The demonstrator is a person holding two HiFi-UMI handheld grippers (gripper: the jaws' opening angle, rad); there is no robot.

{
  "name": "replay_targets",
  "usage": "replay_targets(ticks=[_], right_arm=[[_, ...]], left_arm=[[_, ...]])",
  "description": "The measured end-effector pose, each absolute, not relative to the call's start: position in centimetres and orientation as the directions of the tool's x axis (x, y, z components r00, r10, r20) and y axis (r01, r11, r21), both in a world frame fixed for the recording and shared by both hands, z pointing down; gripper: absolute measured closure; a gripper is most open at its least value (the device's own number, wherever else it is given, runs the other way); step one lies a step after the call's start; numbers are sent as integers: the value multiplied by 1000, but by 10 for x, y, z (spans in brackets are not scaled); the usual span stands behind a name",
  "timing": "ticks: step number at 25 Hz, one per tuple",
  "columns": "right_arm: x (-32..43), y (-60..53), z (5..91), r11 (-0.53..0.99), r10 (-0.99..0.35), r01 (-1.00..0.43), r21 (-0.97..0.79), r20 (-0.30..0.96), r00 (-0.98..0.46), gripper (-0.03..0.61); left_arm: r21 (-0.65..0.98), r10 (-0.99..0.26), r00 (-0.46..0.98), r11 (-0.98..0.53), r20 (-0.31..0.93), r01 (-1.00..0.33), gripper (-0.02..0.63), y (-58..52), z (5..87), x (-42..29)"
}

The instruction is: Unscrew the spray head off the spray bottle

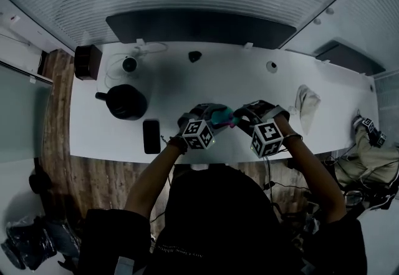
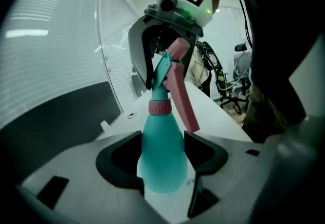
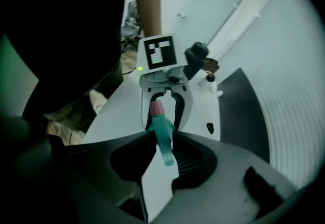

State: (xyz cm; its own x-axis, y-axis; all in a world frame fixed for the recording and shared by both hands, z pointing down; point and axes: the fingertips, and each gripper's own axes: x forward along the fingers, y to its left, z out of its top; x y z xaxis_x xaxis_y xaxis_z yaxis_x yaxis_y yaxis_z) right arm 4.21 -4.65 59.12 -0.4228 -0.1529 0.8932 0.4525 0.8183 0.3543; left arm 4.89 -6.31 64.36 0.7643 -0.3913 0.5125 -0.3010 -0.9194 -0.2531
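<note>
Above the white worktop's [image 1: 187,74] near edge, left gripper [image 2: 162,136] clamps the teal plastic spray bottle [image 2: 160,159] and right gripper [image 3: 165,135] clamps its pink-and-teal spray head [image 2: 176,91]; advise holding the body rigid and rotating the head squarely about the neck.

No words, numbers or brand names can be read in any view. The only signs are black-and-white square marker patterns: they stand on the faces of the white marker cube [image 1: 199,135] of the left gripper [image 2: 162,167] and of the white marker cube [image 1: 268,138] of the right gripper [image 3: 163,159]. One such pattern faces the camera in each gripper view, on the other gripper's cube; they are coded squares, not letters.
</note>
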Motion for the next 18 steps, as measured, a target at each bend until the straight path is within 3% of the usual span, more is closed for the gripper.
replay_targets(ticks=[3,5,7,9,11,13,16,18], right_arm=[[42,-53,562,920,-226,152,362,804,-549,486],[43,-54,544,960,-256,-73,270,738,-625,486],[46,-56,527,948,-258,-317,24,641,-723,486],[53,-62,511,811,-281,-477,-340,489,-826,486],[59,-68,496,579,-340,-456,-676,308,-889,486],[58,-70,485,399,-383,-319,-860,160,-910,486],[49,-70,481,243,-392,-133,-961,28,-919,486],[45,-70,487,186,-385,-97,-978,18,-923,486]], left_arm=[[-382,-447,693,-887,566,-260,345,-72,628,32],[-467,-489,643,-856,589,-223,345,-79,614,20],[-540,-532,587,-821,610,-183,345,-86,599,7],[-611,-581,536,-778,612,-146,345,-92,588,-4],[-677,-637,496,-725,590,-125,345,-96,575,-12],[-727,-685,460,-677,565,-116,345,-97,563,-18],[-767,-721,430,-634,543,-94,345,-93,553,-19],[-778,-730,419,-623,539,-83,345,-89,550,-16]])
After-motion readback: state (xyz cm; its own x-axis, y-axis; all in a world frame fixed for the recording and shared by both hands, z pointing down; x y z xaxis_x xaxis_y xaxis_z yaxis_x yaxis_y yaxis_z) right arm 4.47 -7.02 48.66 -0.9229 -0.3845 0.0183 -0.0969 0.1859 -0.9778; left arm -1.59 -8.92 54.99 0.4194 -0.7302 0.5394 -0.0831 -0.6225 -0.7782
